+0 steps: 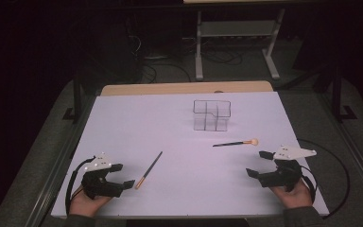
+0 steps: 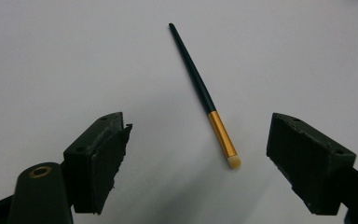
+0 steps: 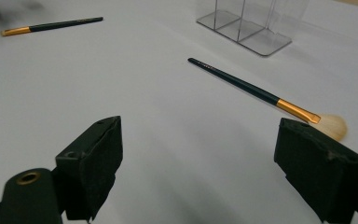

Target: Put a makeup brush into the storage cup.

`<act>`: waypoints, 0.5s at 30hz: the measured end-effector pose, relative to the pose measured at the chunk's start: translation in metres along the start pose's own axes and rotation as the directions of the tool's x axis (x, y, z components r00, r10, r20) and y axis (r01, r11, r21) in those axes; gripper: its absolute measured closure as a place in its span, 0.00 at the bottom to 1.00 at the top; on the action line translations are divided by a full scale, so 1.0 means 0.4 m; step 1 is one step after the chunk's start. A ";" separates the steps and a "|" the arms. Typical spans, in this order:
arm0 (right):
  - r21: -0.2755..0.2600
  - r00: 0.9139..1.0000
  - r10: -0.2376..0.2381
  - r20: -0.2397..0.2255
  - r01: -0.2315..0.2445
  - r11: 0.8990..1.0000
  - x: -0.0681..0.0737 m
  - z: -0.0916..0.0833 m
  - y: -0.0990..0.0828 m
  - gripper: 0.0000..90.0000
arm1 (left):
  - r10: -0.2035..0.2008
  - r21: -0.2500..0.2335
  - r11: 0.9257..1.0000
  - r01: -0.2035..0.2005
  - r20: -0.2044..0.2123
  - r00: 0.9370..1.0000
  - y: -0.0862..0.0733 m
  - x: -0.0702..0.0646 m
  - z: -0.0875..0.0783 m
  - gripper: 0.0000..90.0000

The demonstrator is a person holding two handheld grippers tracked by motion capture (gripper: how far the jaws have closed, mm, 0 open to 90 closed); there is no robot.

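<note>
High view: white worktop (image 1: 189, 189) with two brushes and a clear compartmented organizer (image 1: 211, 115) toward the far side, right of centre. Left gripper (image 1: 119, 175) at the near left corner, held in a hand (image 1: 87, 201) resting at the worktop's near edge, fingers spread, nothing between them. Slim brush (image 1: 149, 169) lying flat just beside that gripper's fingertips, gold ferrule and small pale tip at the near end, dark handle slanting away to the upper right. Right gripper (image 1: 258, 163) at the near right, held in the other hand (image 1: 293, 195), fingers spread and empty. Fluffy brush (image 1: 236, 143) lying flat between the organizer and the right gripper, pale bristle head pointing right, near the gripper but apart from it.

Left gripper view: two black fingers (image 2: 100, 158) standing wide apart at the bottom, gripping nothing. Slim brush (image 2: 200, 91) on the bare worktop ahead, its pale tip lying level with the fingertips, nearer the right-hand finger, touching neither.

Right gripper view: fingers (image 3: 93, 163) likewise spread wide, empty. Fluffy brush (image 3: 261, 93) ahead and to the right, its bristle head just beyond the right-hand finger; contact not clear from here. Organizer (image 3: 247, 28) farther off at the top, slim brush (image 3: 51, 25) at the upper left.
</note>
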State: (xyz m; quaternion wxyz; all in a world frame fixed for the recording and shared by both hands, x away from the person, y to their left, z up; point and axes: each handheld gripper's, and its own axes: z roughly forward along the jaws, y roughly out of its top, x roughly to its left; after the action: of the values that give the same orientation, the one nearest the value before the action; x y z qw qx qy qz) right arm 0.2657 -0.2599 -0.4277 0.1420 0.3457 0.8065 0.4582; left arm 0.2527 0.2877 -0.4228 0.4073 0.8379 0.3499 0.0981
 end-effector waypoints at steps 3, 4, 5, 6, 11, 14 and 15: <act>0.001 1.000 -0.001 -0.002 0.001 1.000 0.001 0.001 0.001 0.16 | -0.012 -0.005 1.000 0.012 0.000 1.000 0.000 0.000 -0.001 0.21; 0.000 1.000 -0.003 -0.003 0.003 1.000 0.001 0.001 0.001 0.16 | -0.012 -0.007 1.000 0.012 -0.001 1.000 0.000 0.000 -0.001 0.21; 0.001 1.000 -0.003 -0.004 0.003 1.000 0.002 0.001 0.001 0.16 | -0.008 -0.007 1.000 0.008 -0.002 1.000 0.001 0.000 -0.002 0.21; 0.002 1.000 -0.005 -0.005 0.005 1.000 0.002 0.000 0.001 0.16 | 0.000 -0.007 1.000 0.000 -0.002 1.000 0.002 0.001 -0.002 0.21; 0.007 1.000 -0.002 -0.008 0.003 1.000 0.002 0.000 0.000 0.16 | -0.005 -0.008 1.000 0.005 0.003 1.000 0.004 -0.001 0.002 0.21; 0.009 1.000 -0.008 -0.011 0.008 1.000 0.001 0.002 -0.001 0.16 | -0.001 -0.002 1.000 0.001 0.004 1.000 0.006 -0.001 0.003 0.21; 0.014 1.000 -0.010 -0.014 0.011 1.000 0.002 0.004 -0.001 0.16 | -0.003 -0.004 1.000 0.003 0.005 1.000 0.007 -0.001 0.004 0.21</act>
State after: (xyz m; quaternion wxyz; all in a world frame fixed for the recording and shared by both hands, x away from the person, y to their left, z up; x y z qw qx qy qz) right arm 0.2660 -0.2586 -0.4287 0.1361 0.3392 0.8126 0.4541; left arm 0.2544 0.2853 -0.4217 0.4100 0.8368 0.3500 0.0959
